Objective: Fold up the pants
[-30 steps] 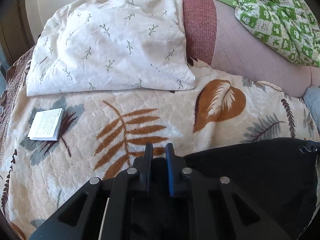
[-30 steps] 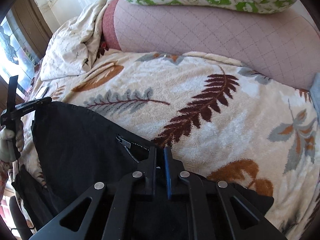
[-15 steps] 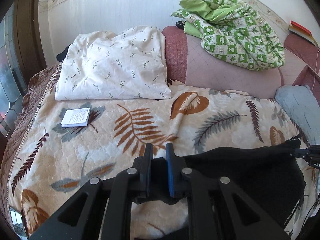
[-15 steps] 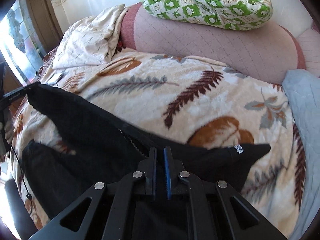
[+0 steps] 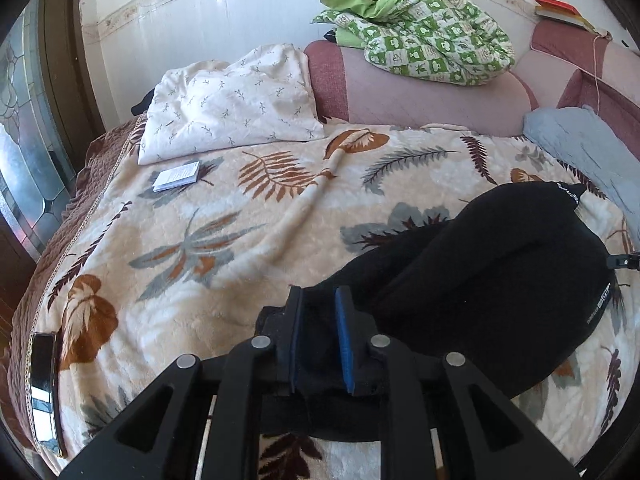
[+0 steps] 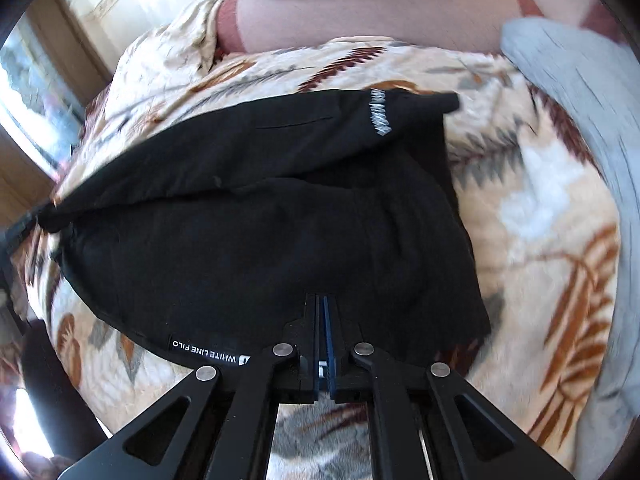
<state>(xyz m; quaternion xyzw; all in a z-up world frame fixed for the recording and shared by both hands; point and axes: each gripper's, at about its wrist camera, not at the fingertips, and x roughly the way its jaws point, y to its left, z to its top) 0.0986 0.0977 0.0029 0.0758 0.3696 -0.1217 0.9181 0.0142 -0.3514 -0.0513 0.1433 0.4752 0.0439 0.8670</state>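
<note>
Black pants (image 5: 500, 272) are lying ahead of both jaws, left gripper (image 5: 320, 300) and right gripper (image 6: 321, 304) each pinching their fabric.

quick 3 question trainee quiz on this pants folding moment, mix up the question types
1. True or false: the right gripper is shut on the black pants.
2. Multiple choice: the small white booklet lies A) on the leaf-print blanket, in front of the white pillow; B) on the pants; C) on the green quilt.
3. Fill in: the fabric between the left gripper fingers is the colour ____.

Key: 1 true; 2 A; 3 black.
</note>
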